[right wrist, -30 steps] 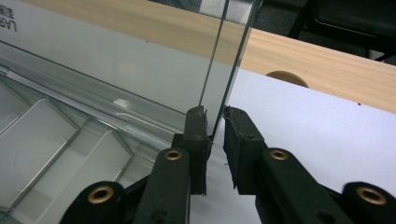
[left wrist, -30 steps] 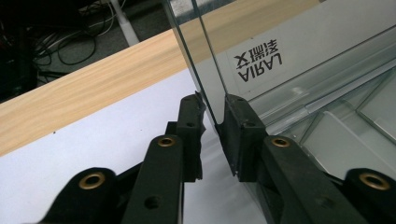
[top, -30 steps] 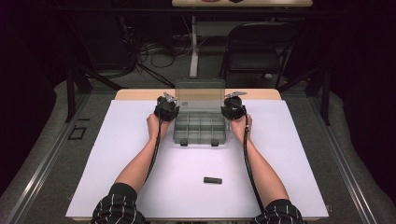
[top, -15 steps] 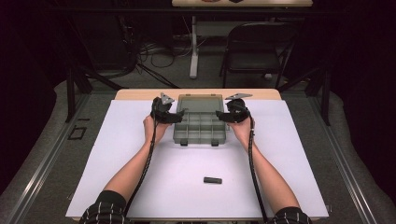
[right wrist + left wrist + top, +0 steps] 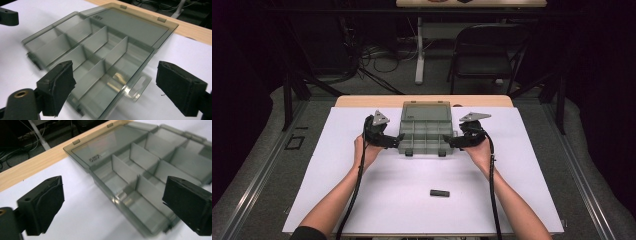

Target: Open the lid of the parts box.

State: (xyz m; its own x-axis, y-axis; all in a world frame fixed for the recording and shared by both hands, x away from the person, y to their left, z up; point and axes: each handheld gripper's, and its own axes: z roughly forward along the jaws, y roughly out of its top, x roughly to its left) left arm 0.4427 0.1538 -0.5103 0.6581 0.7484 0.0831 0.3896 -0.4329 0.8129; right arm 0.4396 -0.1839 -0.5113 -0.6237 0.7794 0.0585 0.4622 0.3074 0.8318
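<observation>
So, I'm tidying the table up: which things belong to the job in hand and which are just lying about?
In the job:
- compartment box, lid open
- left gripper
- right gripper

Lying about:
- small black piece
- chair

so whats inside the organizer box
The box lies open on the white sheet, lid folded back flat. Its compartments, split by clear dividers, look empty. The near corners are blurred or hidden behind the jaws, so those spots stay uncertain.

High view above table, both gripper views close on organizer box (image 5: pixel 425 130)
</observation>
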